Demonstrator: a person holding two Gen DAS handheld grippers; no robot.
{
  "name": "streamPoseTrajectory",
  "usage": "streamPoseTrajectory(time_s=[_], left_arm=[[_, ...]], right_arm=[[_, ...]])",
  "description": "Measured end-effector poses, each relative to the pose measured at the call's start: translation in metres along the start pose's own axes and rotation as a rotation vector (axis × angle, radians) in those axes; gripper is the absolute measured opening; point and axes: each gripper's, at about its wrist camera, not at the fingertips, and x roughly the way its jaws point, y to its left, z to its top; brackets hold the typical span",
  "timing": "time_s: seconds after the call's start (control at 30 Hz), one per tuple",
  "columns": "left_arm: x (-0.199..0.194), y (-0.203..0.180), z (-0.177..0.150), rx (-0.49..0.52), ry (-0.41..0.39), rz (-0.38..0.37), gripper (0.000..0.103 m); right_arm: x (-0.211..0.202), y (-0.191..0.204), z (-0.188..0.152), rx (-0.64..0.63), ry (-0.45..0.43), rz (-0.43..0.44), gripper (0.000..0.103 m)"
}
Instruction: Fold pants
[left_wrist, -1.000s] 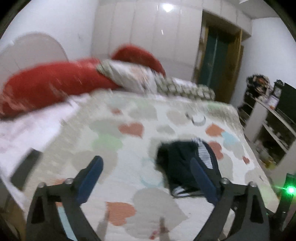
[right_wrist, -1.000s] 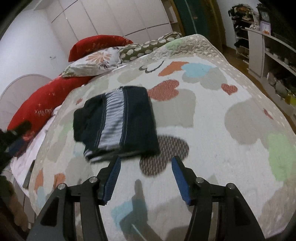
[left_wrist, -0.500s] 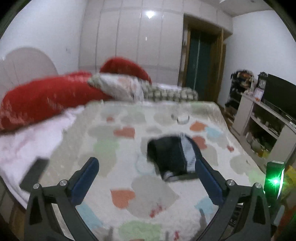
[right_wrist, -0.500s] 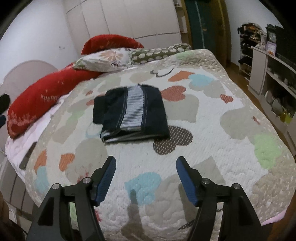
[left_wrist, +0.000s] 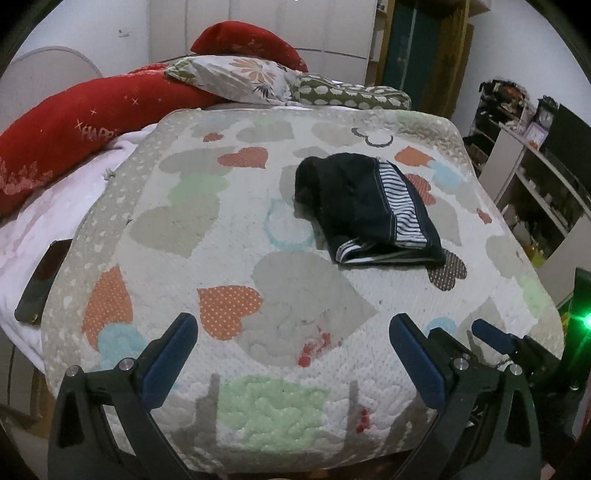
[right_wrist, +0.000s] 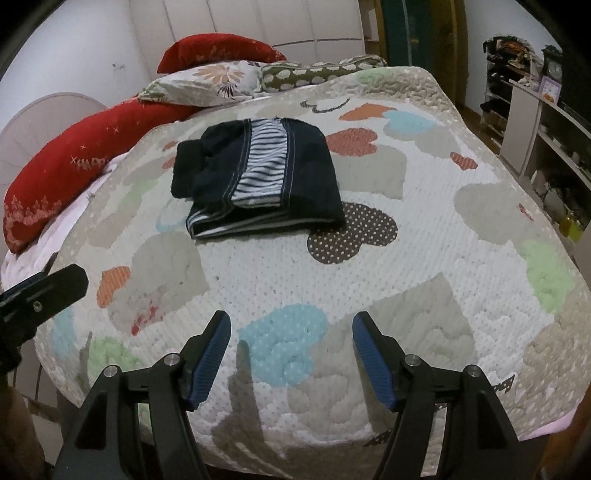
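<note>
The dark navy pants (left_wrist: 365, 206) with a blue-and-white striped panel lie folded into a compact stack on the heart-patterned quilt (left_wrist: 229, 258). They also show in the right wrist view (right_wrist: 258, 181), in the upper middle. My left gripper (left_wrist: 291, 332) is open and empty, held back over the bed's near edge, well short of the pants. My right gripper (right_wrist: 291, 328) is open and empty too, also near the front edge. The right gripper's fingers (left_wrist: 491, 336) show at the lower right of the left wrist view.
Red bolsters (left_wrist: 85, 122), a floral pillow (left_wrist: 240, 77) and a spotted pillow (left_wrist: 351, 96) lie at the bed's head. A dark phone (left_wrist: 44, 280) lies on the pink sheet at left. Shelves (left_wrist: 535, 177) stand at right, a door (left_wrist: 417, 48) behind.
Both grippers have pulled back from the folded pants toward the bed's near edge. The pants lie still. Both grippers stay open.
</note>
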Motion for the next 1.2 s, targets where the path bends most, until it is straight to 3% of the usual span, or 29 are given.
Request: streamPoseTrajectory(time_s=[0.43, 1.2], left_arm=[[0.009, -0.004, -0.004, 0.024, 0.018, 0.027, 0.103], [0.032, -0.003, -0.016, 0.010, 0.119, -0.028, 0.103]], right_arm=[[0.005, 0.003, -0.003, -0.022, 0.015, -0.026, 0.075], [0.010, 0.000, -0.005, -0.020, 0.027, -0.065, 0.078]])
